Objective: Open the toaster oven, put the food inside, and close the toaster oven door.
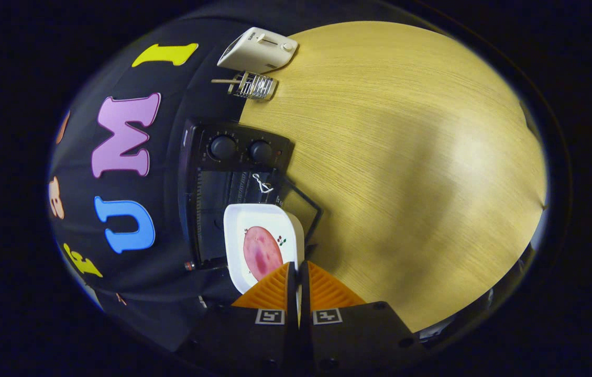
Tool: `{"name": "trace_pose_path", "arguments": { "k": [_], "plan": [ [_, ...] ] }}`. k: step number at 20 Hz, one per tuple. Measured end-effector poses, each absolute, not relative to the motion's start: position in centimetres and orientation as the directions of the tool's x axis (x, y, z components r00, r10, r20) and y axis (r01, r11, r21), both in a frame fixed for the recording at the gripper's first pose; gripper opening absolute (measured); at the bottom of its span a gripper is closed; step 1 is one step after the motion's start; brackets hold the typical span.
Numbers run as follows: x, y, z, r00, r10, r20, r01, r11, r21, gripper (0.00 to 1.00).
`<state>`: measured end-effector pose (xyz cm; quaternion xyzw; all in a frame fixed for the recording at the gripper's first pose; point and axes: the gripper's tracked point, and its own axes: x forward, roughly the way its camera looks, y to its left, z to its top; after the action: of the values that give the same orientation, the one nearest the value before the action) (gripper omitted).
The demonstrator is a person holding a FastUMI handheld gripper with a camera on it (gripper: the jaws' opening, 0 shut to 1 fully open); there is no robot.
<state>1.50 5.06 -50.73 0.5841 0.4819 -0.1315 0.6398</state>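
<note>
The gripper (297, 269) is sitting at the near end of the scene, and its two fingers are pressing almost together on the near rim of a white plate (262, 220), so the tongs are clenched on the plate and holding it. On the plate a round slice of pink meat (261, 252) is lying, just ahead of the fingertips. The plate is hanging in front of the opening of the black toaster oven (212, 209), and its far part is covering the lower part of that opening. The oven door (301, 207) is lying open beside the plate, over the wooden table (406, 183), and a thin white cord (261, 184) is showing near the top of the door. Beyond the plate, two round knobs (241, 150) are sitting on the front panel of the oven. Farther away on the table, a small wire rack (252, 85) is standing, and just behind it a white toaster (258, 50) is resting at the far edge.
</note>
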Motion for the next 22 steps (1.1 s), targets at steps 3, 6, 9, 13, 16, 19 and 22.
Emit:
{"name": "trace_pose_path", "arguments": {
  "k": [3,6,9,13,16,19,22],
  "plan": [
    [4.4,7.3,-52.1,0.519,0.333,-0.787,0.769,0.219,0.6,0.05],
    [7.2,9.4,-52.9,0.537,0.284,-0.794,0.789,0.162,0.592,0.05],
    [9.9,11.1,-53.6,0.55,0.246,-0.798,0.805,0.1,0.585,0.05],
    [13.3,12.4,-54.7,0.569,0.182,-0.802,0.808,0.055,0.586,0.05],
    [15.7,13.0,-55.1,0.59,0.16,-0.791,0.798,0.035,0.602,0.05],
    [16.8,13.3,-55.8,0.583,0.15,-0.798,0.804,0.038,0.594,0.05],
    [17.2,13.8,-56.2,0.58,0.168,-0.797,0.805,0.027,0.592,0.05]
  ]
}}
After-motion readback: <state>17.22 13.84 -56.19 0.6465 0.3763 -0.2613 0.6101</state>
